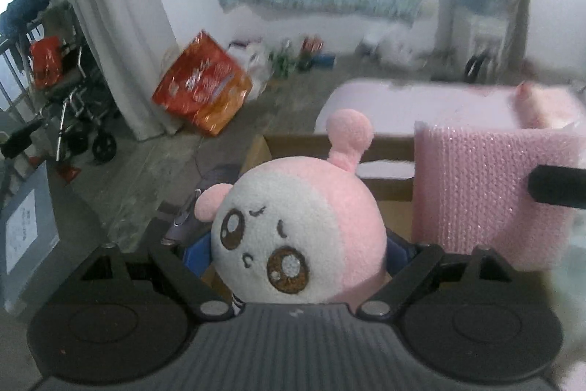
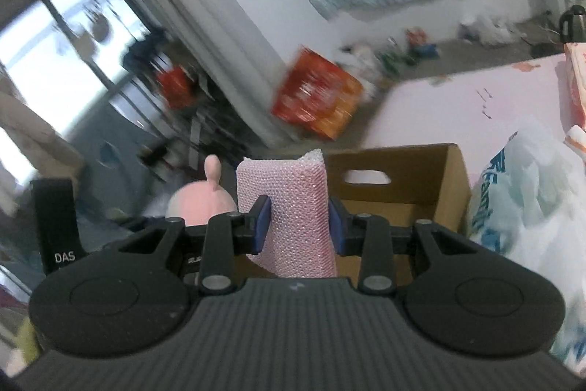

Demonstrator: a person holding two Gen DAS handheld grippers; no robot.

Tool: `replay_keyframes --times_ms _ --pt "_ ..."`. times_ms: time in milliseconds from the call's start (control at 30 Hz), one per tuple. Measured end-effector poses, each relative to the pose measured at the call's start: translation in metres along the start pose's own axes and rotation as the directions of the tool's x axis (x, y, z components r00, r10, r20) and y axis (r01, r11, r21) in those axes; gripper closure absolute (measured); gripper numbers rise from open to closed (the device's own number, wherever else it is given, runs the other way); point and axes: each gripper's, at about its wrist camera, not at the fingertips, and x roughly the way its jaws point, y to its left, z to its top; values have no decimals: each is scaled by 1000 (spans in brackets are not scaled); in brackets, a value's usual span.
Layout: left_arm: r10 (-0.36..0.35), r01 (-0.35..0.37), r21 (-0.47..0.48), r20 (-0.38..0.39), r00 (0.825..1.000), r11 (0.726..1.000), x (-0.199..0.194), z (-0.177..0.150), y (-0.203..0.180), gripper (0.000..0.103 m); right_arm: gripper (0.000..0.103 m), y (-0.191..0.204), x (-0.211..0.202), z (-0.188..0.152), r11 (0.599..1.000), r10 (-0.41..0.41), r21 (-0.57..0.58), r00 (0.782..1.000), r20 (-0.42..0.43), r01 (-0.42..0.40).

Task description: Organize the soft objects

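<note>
Cardboard box (image 2: 399,204) beyond both loaded claws, plastic bag (image 2: 527,207) alongside.

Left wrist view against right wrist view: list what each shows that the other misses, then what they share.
Only the left wrist view shows the plush toy's face, held in the left gripper. Only the right wrist view shows the white plastic bag, the box's handle cutout, and the right gripper shut on the pink sponge. Both show the sponge, the plush, the cardboard box, the pink table and the orange package.
</note>
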Motion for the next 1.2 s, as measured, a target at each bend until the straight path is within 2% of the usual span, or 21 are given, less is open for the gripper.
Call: replay_keyframes --times_ms 167,333,500,867,1133,1200 --pt "56 -55 26 -76 996 998 68 14 -7 13 71 1 71 5 988 -126 -106 984 -124 113" --pt "105 -99 98 -54 993 990 86 13 -19 12 71 9 124 11 971 -192 -177 962 -193 158" --pt "136 -127 155 -48 990 980 99 13 -30 9 71 9 157 15 972 -198 -170 954 -225 161" --pt "97 -94 74 -47 994 993 99 16 -21 6 71 -9 177 9 965 -232 -183 937 -260 188" --pt "69 -68 32 -10 998 997 70 21 -7 7 70 -18 196 18 958 -262 -197 917 -302 208" --pt "87 -87 35 1 996 996 66 23 -6 6 71 -20 197 19 959 -261 -192 915 -307 209"
